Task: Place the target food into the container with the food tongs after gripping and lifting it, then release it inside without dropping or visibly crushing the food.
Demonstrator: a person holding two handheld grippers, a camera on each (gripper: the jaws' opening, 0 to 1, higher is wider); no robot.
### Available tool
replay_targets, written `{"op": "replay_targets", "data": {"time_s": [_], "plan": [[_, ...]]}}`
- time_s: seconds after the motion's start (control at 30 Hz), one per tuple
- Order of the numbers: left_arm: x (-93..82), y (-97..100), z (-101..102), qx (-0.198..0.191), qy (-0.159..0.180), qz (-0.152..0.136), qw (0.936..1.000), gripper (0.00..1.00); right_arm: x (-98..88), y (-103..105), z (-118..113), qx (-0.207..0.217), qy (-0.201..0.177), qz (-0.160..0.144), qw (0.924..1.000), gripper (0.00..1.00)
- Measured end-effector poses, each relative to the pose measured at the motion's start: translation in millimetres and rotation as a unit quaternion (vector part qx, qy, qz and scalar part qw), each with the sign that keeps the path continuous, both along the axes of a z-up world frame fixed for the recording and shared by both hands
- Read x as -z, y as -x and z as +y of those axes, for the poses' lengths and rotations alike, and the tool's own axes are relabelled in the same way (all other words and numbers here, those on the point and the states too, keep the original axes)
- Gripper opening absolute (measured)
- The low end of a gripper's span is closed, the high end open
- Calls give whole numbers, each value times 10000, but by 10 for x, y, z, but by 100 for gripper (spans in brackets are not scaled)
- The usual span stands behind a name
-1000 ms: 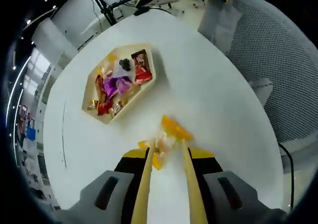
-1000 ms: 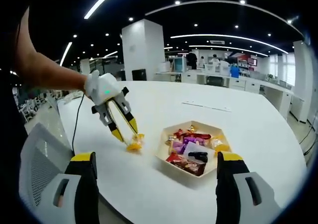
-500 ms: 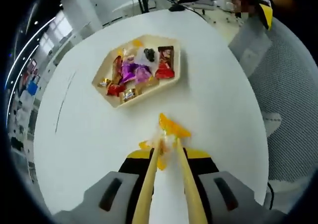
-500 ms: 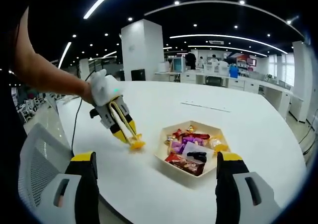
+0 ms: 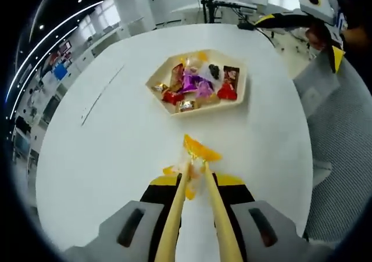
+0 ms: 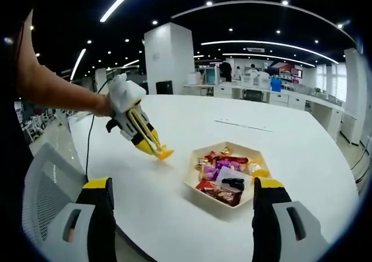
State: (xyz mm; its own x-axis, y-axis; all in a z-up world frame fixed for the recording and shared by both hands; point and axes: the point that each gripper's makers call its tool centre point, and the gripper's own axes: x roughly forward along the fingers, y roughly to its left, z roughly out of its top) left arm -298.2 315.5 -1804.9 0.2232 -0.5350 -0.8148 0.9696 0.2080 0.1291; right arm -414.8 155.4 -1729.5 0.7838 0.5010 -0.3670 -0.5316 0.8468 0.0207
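Note:
Wooden food tongs (image 5: 195, 210) run up between the jaws of my left gripper (image 5: 195, 186), which is shut on them. Their tips pinch an orange-wrapped candy (image 5: 200, 150) held in the air above the white table (image 5: 104, 146). Beyond it sits the hexagonal beige tray (image 5: 241, 93) holding several wrapped sweets. In the right gripper view the left gripper (image 6: 129, 114) points its tongs (image 6: 145, 135) down and right, the candy (image 6: 164, 154) hanging just left of the tray (image 6: 204, 198). My right gripper (image 6: 183, 183) stands wide open with nothing in it, near the table's edge.
A grey mesh chair (image 5: 343, 157) stands by the table's right edge, seen also low on the left in the right gripper view (image 6: 40, 192). A person's forearm (image 6: 58, 90) carries the left gripper. The right gripper (image 5: 317, 9) shows beyond the tray.
The tongs have closed tighter on the candy and lifted it off the table, carrying it nearer the tray. The right gripper has stayed still and open.

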Motion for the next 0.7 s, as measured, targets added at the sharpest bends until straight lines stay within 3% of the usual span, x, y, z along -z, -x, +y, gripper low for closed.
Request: {"op": "replay_targets", "data": {"time_s": [0.23, 0.3, 0.4, 0.7], "plan": [[-133, -81, 49, -207, 16, -51, 9998, 16, 2, -3, -13, 37, 3, 7, 10000, 98], [-186, -83, 33, -492, 188, 180, 9985, 17, 1, -1, -7, 22, 22, 4, 10000, 98], [-233, -145, 46, -515, 111, 66, 9986, 16, 19, 5, -10, -31, 170, -18, 9998, 99], [-231, -152, 53, -611, -64, 131, 9980, 16, -20, -5, -26, -19, 155, -127, 9998, 99]]}}
